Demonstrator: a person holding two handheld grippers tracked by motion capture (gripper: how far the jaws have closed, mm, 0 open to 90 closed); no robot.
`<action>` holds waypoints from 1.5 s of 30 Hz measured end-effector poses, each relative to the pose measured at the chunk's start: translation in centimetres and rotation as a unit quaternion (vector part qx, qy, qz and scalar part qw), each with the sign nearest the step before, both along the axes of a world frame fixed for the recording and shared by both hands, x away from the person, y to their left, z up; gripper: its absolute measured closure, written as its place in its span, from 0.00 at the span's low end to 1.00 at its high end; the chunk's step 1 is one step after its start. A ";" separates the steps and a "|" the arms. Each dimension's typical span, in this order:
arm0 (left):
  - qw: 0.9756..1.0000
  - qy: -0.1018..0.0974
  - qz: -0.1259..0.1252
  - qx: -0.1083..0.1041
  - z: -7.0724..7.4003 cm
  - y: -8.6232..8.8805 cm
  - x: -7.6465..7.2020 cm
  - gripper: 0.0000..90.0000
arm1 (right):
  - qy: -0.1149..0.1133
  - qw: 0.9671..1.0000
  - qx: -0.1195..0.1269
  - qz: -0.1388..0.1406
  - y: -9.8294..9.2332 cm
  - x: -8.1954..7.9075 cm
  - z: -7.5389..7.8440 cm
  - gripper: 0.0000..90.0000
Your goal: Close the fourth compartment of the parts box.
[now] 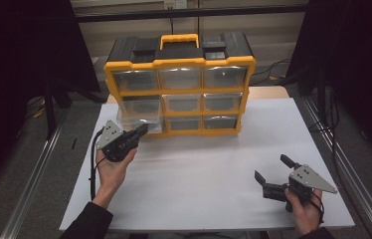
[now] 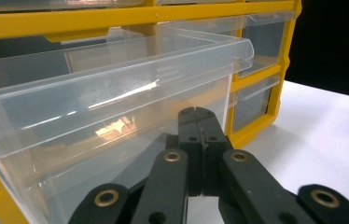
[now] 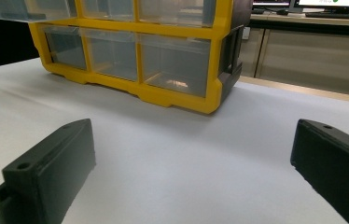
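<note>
A yellow and black organiser [image 1: 226, 61] with clear plastic drawers and a yellow handle stands at the far side of the white table. Its lower left drawer [image 1: 135, 121] is pulled out toward me. My left gripper [image 1: 143, 130] is shut with nothing between its jaws. In the left gripper view its tips [image 2: 199, 114] sit just under the front lip of that drawer [image 2: 116, 88]; whether they touch it I cannot tell. At the near right my right gripper [image 1: 270, 167] rests open just above the table, pointing toward the organiser [image 3: 177, 95], its jaws [image 3: 193, 154] wide apart around bare table.
The white table top [image 1: 199, 169] stretches between the two hands. Metal rails [image 1: 35, 179] run along both sides, with black curtains behind. A wooden counter [image 3: 303, 51] with monitors stands beyond the organiser in the right gripper view.
</note>
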State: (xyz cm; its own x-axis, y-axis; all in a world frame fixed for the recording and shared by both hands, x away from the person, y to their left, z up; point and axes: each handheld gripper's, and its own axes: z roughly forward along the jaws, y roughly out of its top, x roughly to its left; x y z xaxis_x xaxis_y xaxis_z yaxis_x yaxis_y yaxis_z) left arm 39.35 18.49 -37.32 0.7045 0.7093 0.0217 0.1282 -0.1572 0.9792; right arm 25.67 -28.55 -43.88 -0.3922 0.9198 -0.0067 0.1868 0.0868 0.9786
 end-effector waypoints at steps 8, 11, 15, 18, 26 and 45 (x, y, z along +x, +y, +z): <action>1.000 -0.003 -0.006 0.001 0.3 -0.1 0.1 1.00 | 0.000 1.000 0.001 -0.001 0.0 0.0 0.0 0.00; 1.000 -0.004 -0.002 0.002 0.4 -0.1 0.2 1.00 | 0.000 1.000 0.000 0.000 0.0 0.0 0.0 0.00; 1.000 -0.006 0.000 -0.005 0.6 0.0 0.4 1.00 | 0.000 1.000 0.000 0.000 0.0 0.0 0.0 0.00; 1.000 -0.007 0.000 -0.003 0.7 -0.1 0.5 1.00 | 0.000 1.000 0.000 0.000 0.0 0.0 0.0 0.00; 1.000 -0.012 0.004 0.003 0.8 -0.1 0.6 1.00 | 0.000 1.000 0.000 0.001 0.0 0.0 0.0 0.00; 1.000 -0.015 0.011 -0.007 1.1 -0.3 1.4 1.00 | 0.000 1.000 0.002 0.002 0.0 0.0 0.0 0.00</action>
